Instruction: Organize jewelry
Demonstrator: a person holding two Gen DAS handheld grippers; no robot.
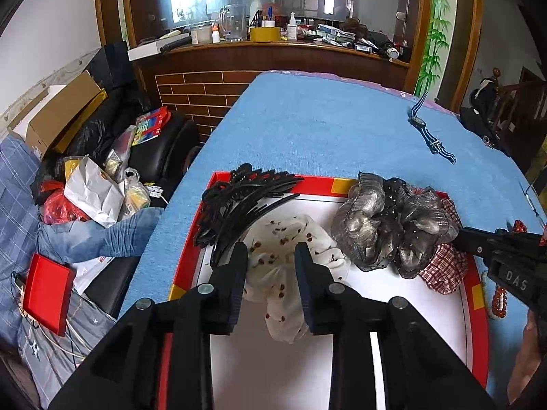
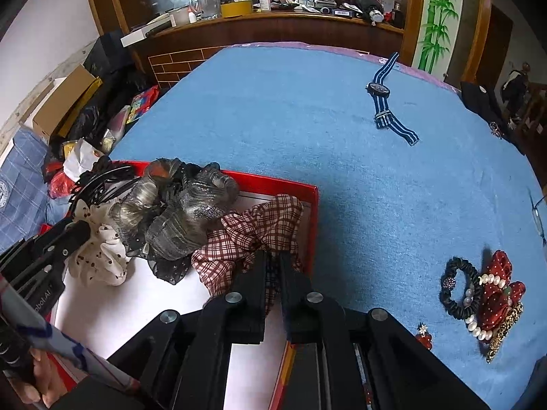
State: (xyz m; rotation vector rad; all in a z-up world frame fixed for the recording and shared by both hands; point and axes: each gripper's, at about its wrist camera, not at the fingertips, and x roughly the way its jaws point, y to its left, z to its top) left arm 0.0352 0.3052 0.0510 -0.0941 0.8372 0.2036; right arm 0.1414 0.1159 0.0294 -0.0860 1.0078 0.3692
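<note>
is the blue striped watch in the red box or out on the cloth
Out. The blue striped fabric-strap watch lies flat on the blue cloth, well beyond the red box's rim.

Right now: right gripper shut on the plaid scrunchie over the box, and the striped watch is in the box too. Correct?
Not quite. The watch lies out on the blue cloth, outside the box, per the right wrist view. The right gripper is shut on the plaid scrunchie.

My tray on the table, hair things inside, more lying outside to the right.

In the tray (image 1: 478, 294): headbands (image 1: 239, 198) far left, dotted scrunchie (image 1: 290, 239) near them under my left claw (image 1: 271, 253), big scrunchie (image 1: 393, 222) to the right, plaid scrunchie (image 2: 253, 232) rightmost in my right claw (image 2: 273, 259). A watch (image 2: 379, 90) lies far right on the table (image 2: 273, 119); a pile of hair ties (image 2: 478, 294) near right.
</note>
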